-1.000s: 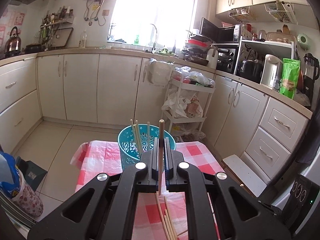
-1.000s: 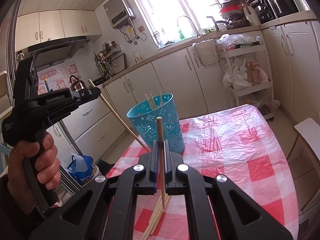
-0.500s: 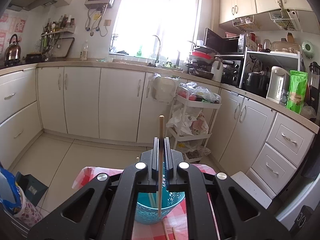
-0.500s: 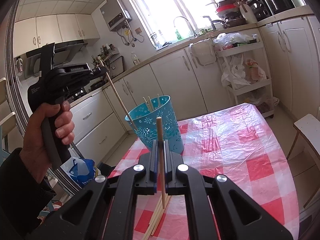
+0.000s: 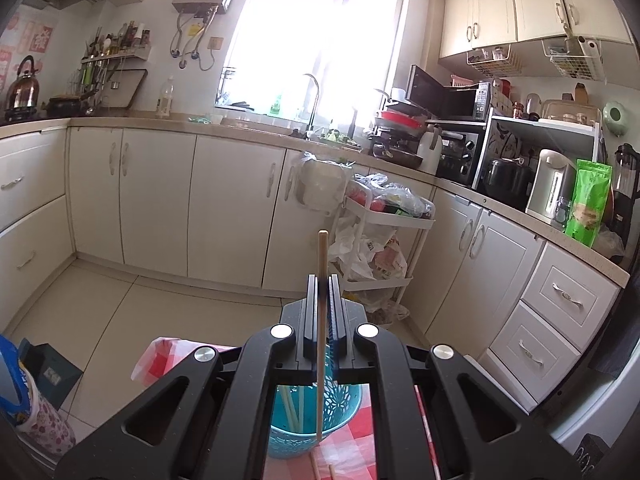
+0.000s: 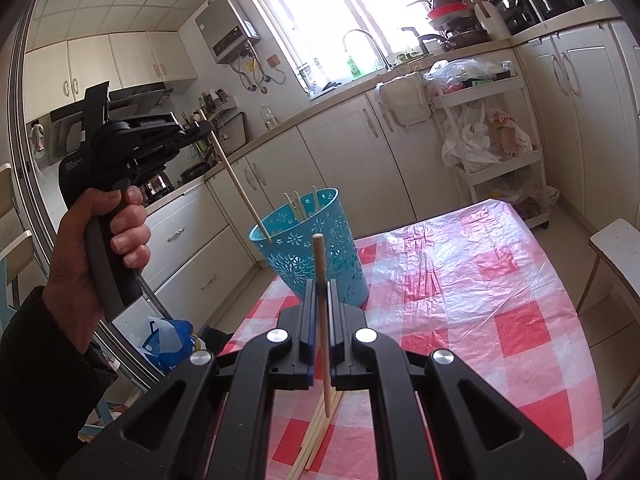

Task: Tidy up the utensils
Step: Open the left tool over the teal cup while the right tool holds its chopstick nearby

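A teal perforated cup (image 6: 316, 248) stands on the red-checked tablecloth (image 6: 480, 300) and holds several chopsticks (image 6: 298, 206). My left gripper (image 5: 322, 284) is shut on a wooden chopstick (image 5: 321, 320) held upright; in the right wrist view that chopstick (image 6: 236, 180) slants down with its tip at the cup's rim, and the left gripper (image 6: 196, 126) is above and left of the cup. The cup (image 5: 316, 420) lies below the left gripper. My right gripper (image 6: 322, 290) is shut on another chopstick (image 6: 323, 320) near the table. Loose chopsticks (image 6: 316, 436) lie beneath it.
White cabinets (image 5: 160, 200) run along the wall. A white trolley with bags (image 6: 488, 128) stands beyond the table's far end. A white chair (image 6: 616, 248) is at the table's right. A blue bag (image 6: 168, 340) sits on the floor at the left.
My left gripper has risen and tilted up, bringing its chopstick over the cup until the tip reaches the rim. My right gripper has held still with its chopstick.
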Tool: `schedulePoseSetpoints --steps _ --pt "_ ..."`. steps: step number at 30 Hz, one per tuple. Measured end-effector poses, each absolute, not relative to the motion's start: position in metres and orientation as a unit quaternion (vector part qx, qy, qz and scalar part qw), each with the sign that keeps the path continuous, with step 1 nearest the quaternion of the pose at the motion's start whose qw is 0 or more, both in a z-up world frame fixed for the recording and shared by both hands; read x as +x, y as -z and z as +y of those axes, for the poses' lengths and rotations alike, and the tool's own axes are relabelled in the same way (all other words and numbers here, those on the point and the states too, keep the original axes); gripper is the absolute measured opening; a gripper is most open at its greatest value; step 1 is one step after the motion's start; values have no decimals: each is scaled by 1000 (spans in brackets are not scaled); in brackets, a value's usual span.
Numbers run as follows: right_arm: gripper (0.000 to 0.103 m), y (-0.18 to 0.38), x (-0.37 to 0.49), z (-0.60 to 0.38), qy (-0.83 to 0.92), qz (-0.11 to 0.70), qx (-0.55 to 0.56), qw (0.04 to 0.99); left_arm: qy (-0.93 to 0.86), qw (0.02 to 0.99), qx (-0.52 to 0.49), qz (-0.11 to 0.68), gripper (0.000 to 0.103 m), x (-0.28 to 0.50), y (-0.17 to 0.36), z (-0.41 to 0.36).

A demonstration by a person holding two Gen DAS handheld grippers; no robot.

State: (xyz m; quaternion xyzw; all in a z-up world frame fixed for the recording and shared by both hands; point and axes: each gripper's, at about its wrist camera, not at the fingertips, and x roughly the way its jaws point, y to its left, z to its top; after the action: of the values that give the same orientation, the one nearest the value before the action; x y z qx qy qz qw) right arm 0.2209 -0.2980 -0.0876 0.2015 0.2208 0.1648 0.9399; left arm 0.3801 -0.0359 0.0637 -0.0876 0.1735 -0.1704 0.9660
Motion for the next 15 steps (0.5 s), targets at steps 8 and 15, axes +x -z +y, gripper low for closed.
schedulePoseSetpoints --steps 8,15 --pt "6 87 221 -298 -165 221 201 940 160 970 -80 165 5 388 -67 -37" --pt "6 89 221 -298 -165 222 202 940 144 970 -75 180 4 410 -48 -34"
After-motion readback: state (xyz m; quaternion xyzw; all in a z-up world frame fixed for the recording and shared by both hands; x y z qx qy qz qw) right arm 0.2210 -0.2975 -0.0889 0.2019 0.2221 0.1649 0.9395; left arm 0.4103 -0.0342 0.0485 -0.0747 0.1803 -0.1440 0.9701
